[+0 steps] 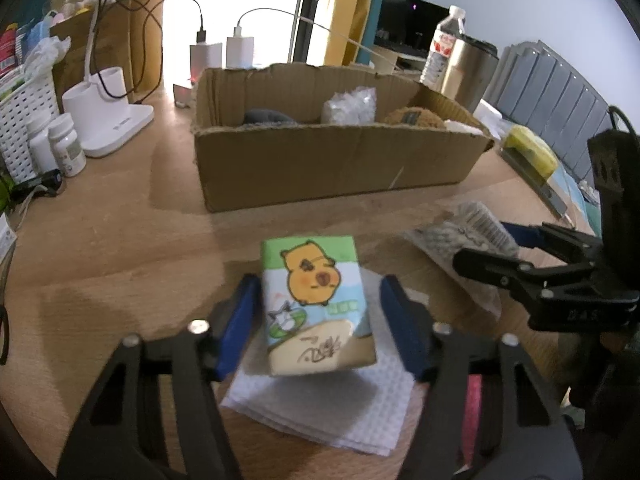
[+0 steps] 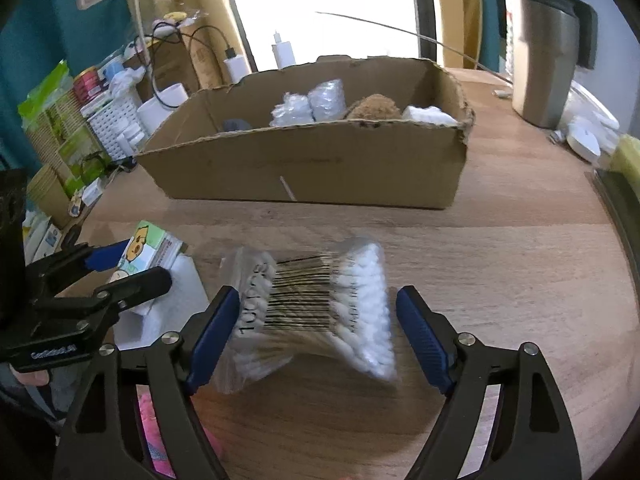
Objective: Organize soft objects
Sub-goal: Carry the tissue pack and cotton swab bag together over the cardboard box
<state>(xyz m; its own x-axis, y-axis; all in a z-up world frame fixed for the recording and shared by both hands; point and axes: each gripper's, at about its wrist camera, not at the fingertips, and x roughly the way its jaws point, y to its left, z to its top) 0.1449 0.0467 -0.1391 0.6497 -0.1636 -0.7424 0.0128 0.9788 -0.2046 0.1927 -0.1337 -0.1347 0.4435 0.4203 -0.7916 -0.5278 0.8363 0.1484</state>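
Tissue pack, capybara print: we are seeing it lying on a folded white cloth on the surface, dead ahead between the jaws of our left gripper, long axis running away from us toward the cardboard box. Cotton-swab bag: sitting crosswise between the jaws of our right gripper. Both sets of jaws are standing apart, clamping nothing, each gripper held low and level.

my left black two-finger gripper with blue pads sits low and level, jaws spread wide, touching nothing. my right black two-finger gripper with blue pads sits beside it, level too, jaws parted, gripping nothing.
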